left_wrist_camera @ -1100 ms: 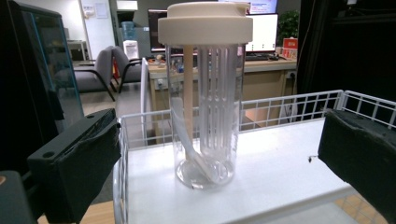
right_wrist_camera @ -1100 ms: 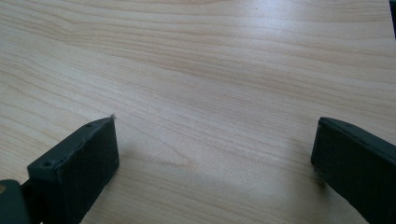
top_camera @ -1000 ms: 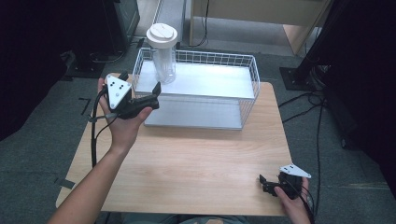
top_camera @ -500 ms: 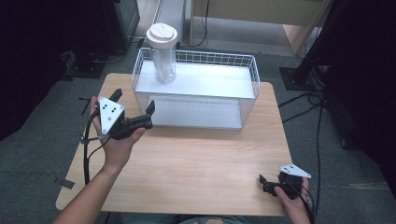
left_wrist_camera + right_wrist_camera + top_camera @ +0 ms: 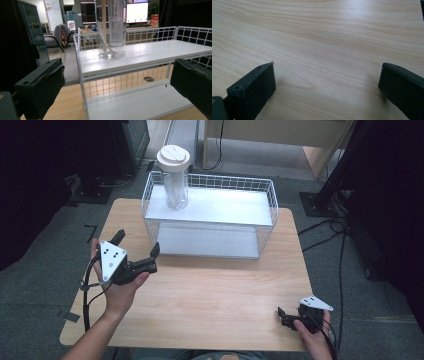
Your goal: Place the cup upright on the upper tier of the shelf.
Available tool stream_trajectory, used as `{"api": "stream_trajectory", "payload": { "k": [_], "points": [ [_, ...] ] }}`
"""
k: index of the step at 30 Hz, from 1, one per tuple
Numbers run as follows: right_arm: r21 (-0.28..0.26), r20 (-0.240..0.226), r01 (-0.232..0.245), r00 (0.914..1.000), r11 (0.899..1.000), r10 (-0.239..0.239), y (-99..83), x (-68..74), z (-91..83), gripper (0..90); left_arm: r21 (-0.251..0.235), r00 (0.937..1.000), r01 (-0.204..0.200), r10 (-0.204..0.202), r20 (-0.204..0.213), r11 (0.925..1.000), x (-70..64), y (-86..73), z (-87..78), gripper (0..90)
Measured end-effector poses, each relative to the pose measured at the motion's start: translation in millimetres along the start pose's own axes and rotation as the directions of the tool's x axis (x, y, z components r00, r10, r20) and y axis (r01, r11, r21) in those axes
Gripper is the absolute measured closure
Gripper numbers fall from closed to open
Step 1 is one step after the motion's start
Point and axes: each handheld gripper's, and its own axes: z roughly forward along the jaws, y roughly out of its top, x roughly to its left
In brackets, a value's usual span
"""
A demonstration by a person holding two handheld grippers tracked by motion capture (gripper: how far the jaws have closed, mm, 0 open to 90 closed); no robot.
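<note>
A tall clear jar (image 5: 174, 182) with a white lid stands at the left end of the top shelf of a white wire rack (image 5: 215, 226). Inside the jar (image 5: 112, 30) I see a wooden stick and a white ribbed insert. My left gripper (image 5: 138, 243) hovers in front of the rack's left corner, open and holding nothing, a short way off the wire. In the left gripper view its jaws stand wide apart and face the rack (image 5: 130, 67). My right gripper (image 5: 283, 316) rests at the table's near right corner, open over bare wood (image 5: 324, 50).
The rack sits along the far edge of the wooden table (image 5: 215, 295). Its lower shelf (image 5: 207, 241) is bare. Cables (image 5: 340, 235) lie on the floor to the right, and dark furniture stands at the far left.
My left gripper has drawn back from the rack toward the near left and sunk lower, staying open. The jar and the right gripper have not moved.
</note>
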Motion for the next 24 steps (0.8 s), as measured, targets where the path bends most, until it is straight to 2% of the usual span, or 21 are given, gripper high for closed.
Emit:
{"api": "stream_trajectory", "payload": {
  "k": [5,11,20,24],
  "points": [
    [0.000,0.000,0.000,1.0000,1.000,0.000,0.0,0.0,0.0,0.6,0.007,0.9999,-0.010,0.010,-0.008,0.9999,2.7,-10.9,-6.4,0.0],
    [0.000,0.000,0.000,1.0000,1.000,0.000,0.0,0.0,0.0,0.6,0.019,0.9992,0.006,-0.005,-0.040,0.9998,13.9,-28.8,-20.5,0.0],
    [0.002,0.001,0.001,1.0000,1.000,-0.001,0.0,0.0,-0.1,0.6,0.042,0.9981,0.030,-0.027,-0.056,0.9987,19.3,-51.1,-36.4,0.0],
    [0.001,0.001,0.000,1.0000,1.000,0.000,0.1,0.1,-0.1,0.6,0.054,0.9974,0.022,-0.018,-0.069,0.9983,22.1,-61.3,-42.9,0.0]
  ]
}}
